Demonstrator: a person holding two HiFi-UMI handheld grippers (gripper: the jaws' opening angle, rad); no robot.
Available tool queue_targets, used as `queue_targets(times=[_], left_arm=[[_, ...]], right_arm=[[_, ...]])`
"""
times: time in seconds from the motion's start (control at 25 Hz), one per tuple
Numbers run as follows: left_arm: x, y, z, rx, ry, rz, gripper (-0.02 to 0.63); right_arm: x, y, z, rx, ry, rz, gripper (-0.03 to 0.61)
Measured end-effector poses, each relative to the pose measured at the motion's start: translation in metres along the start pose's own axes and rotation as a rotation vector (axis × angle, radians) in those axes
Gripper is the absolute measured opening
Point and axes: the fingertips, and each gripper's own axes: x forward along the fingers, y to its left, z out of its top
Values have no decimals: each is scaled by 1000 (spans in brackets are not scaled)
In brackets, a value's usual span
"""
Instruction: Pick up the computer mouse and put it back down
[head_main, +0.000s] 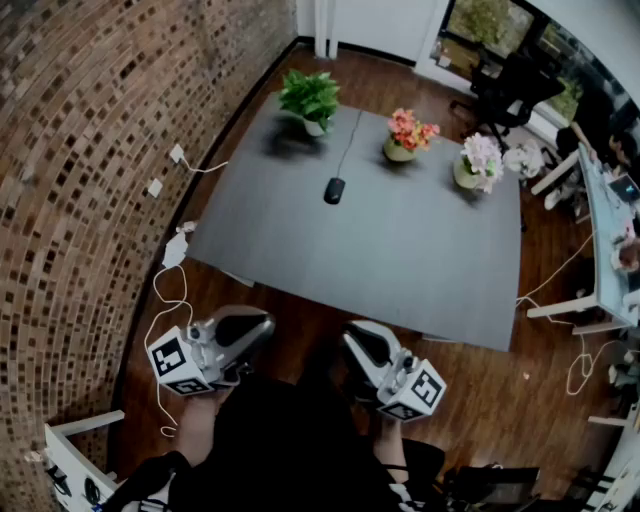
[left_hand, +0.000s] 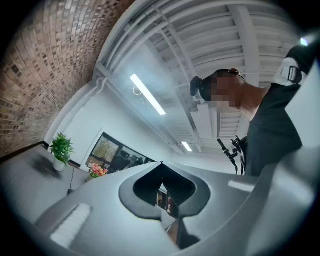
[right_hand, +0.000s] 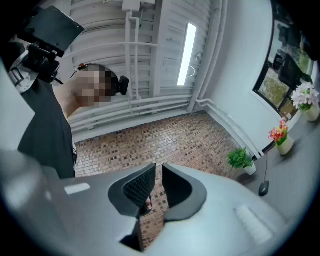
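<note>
Jaws of the left gripper (head_main: 265, 326) are being held shut and those of the right gripper (head_main: 353, 336) parted by a slit, both empty (and well short of the table (head_main: 400, 265)), while the computer mouse (head_main: 334, 190) is lying far across it, its cable (head_main: 348, 145) possibly being left to snag the flower pot (head_main: 402, 148) during lifting.

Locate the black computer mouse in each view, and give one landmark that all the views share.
Head view: the black computer mouse lies on the far half of the grey table.
Left gripper view: barely in it, a dark sliver low at left, at the end of its cable.
Right gripper view: near the right edge, on the table.
Shared landmark: the green leafy plant in a white pot, close to the mouse.
</note>
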Motion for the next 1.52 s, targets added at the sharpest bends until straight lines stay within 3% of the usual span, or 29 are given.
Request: queue_targets(times=[0.12, 0.28, 0.72, 1.08, 1.24, 1.52], left_arm=[[9, 4, -13, 16, 18, 43, 3], [32, 1, -22, 19, 43, 41, 3], [58, 38, -29, -25, 60, 10, 3], [110, 117, 14, -75, -28, -132, 3], [114, 160, 27, -88, -44, -152, 3], [101, 236, 26, -126, 3, -132, 3]], right_arm=[[-32, -12, -6, 16, -3, -21, 17], [-71, -34, -18, 64, -21, -61, 32], [-79, -64, -4, 16, 20, -148, 67], [-5, -103, 38, -125, 50, -189, 67], [18, -132, 23, -154, 118, -215, 101], [73, -176, -3, -102, 159, -264, 103]])
